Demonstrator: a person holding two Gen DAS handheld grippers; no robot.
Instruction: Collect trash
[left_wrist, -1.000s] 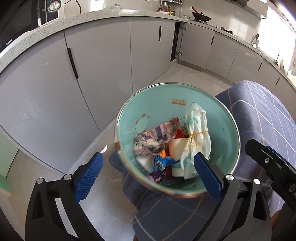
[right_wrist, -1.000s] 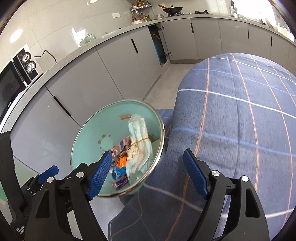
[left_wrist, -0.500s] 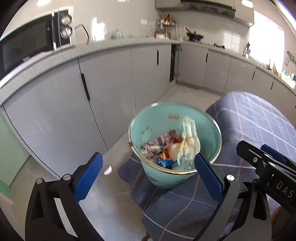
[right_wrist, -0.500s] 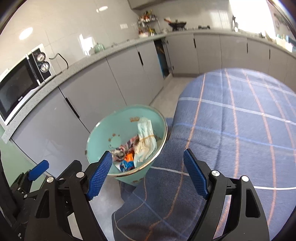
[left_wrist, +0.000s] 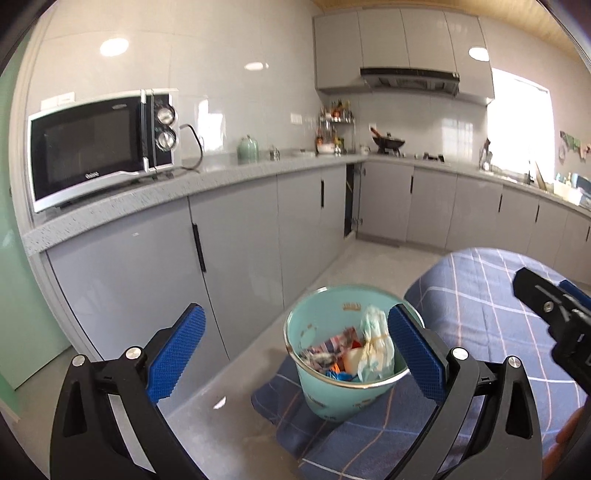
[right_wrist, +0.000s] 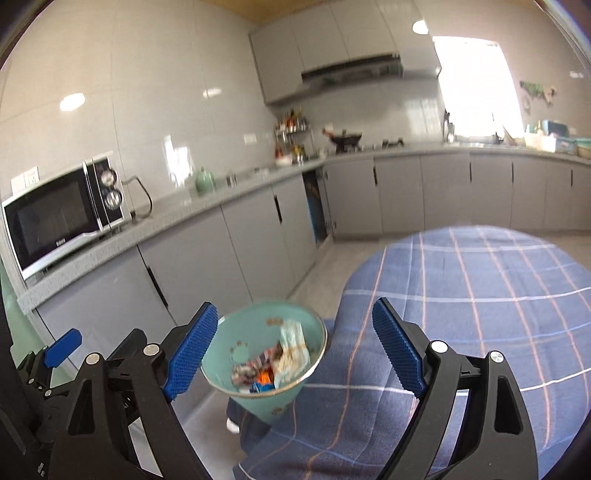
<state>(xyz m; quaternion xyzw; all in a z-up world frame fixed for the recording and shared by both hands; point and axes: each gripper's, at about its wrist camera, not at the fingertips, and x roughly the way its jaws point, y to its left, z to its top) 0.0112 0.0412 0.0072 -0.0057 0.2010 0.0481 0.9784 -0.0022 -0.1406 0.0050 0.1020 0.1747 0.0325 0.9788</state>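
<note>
On left wrist view: left gripper (left_wrist: 295, 350) spread wide, nothing held, raised well above teal bin (left_wrist: 347, 384). Bin stood at hanging edge of blue plaid cloth (left_wrist: 480, 306) over tabletop, near grey cabinets (left_wrist: 236, 251). Full of trash: white bag (left_wrist: 375, 347) tied with a band, plaid wrapper (left_wrist: 328, 345), orange and blue scraps beside them. Bag top poked up about to rim level. Right gripper body seen at right edge, apart from bin. Microwave (left_wrist: 96, 147) on counter behind.

On right wrist view: right gripper (right_wrist: 291, 349) also spread, empty, aimed between bin (right_wrist: 264, 354) and cloth (right_wrist: 480, 295). Picture blurred, so bin footing hard to read; seemed perched at cloth edge. No loose trash visible on cloth surface.

Judged task near done, all trash apparently inside. Risks: bin close to edge, so a bump from either gripper could tip it and spill contents to floor (left_wrist: 236, 417); cloth could slide if snagged by a finger; tall bag could fall out if bin jolted.
</note>
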